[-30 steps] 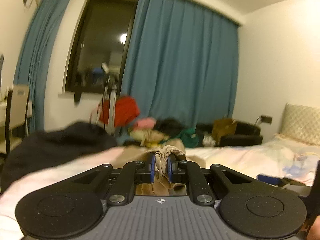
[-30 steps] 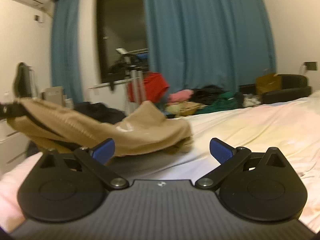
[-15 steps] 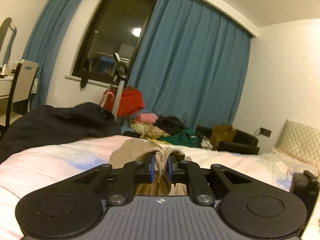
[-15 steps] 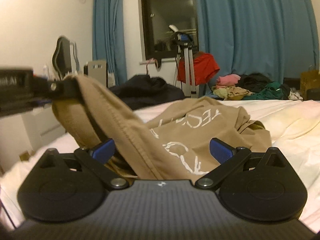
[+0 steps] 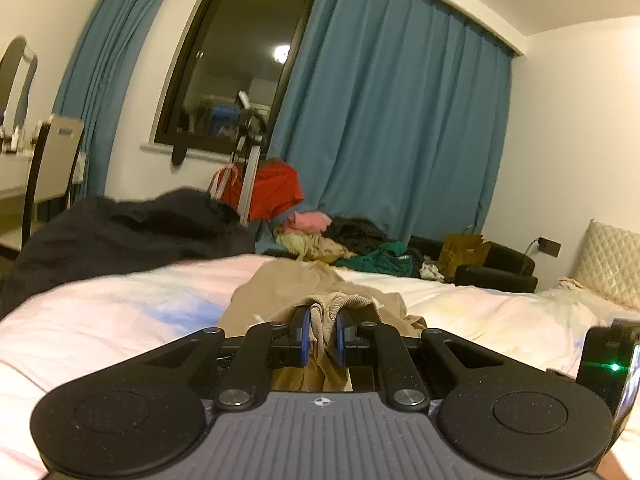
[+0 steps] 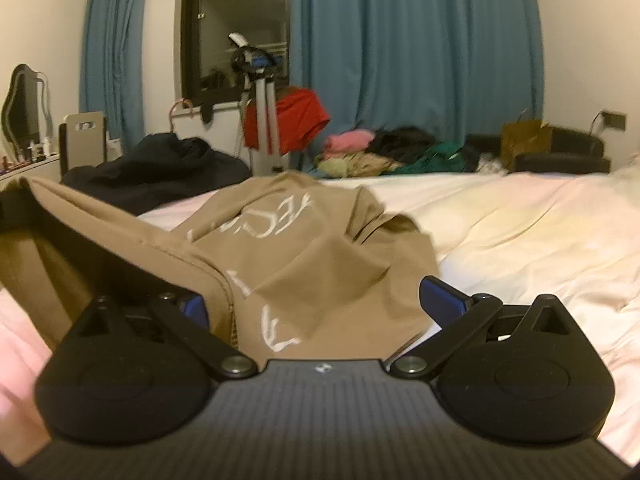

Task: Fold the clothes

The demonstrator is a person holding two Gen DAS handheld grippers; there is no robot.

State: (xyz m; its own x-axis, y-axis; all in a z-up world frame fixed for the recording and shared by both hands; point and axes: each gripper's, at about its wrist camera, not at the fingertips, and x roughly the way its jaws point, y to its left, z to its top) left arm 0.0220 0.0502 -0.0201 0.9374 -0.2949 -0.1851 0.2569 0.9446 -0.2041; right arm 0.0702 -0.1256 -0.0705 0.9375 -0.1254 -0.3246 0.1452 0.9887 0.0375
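Left gripper point(image 5: 322, 334): clamped on a bunched ribbed edge of the tan shirt point(image 5: 320, 292), blue pads pressing the fold from both sides.
Right gripper point(image 6: 320, 300): jaws wide apart, nothing pinched; shirt cloth lying between the fingers and draped over the left finger point(image 6: 194, 308), right finger point(image 6: 442, 294) bare and just beside the cloth's edge.
Tan shirt point(image 6: 304, 248): spread on the bed ahead of both sets of fingers, white lettering face up, one hemmed edge lifted toward the left of the right wrist view, where the dark left gripper holds it.
Bed point(image 6: 520, 232): pale sheet under and to the right of the right fingers, wrinkled.
Black garment point(image 5: 128, 236): heaped beyond the left fingers, to their left, well apart from the shirt.
Clothes pile point(image 6: 384, 156): pink, black, green and yellowish pieces, far past the fingers, below the blue curtain point(image 5: 392, 120).
Red garment point(image 6: 292, 120): hanging on a stand, far ahead, by the window point(image 5: 236, 68).
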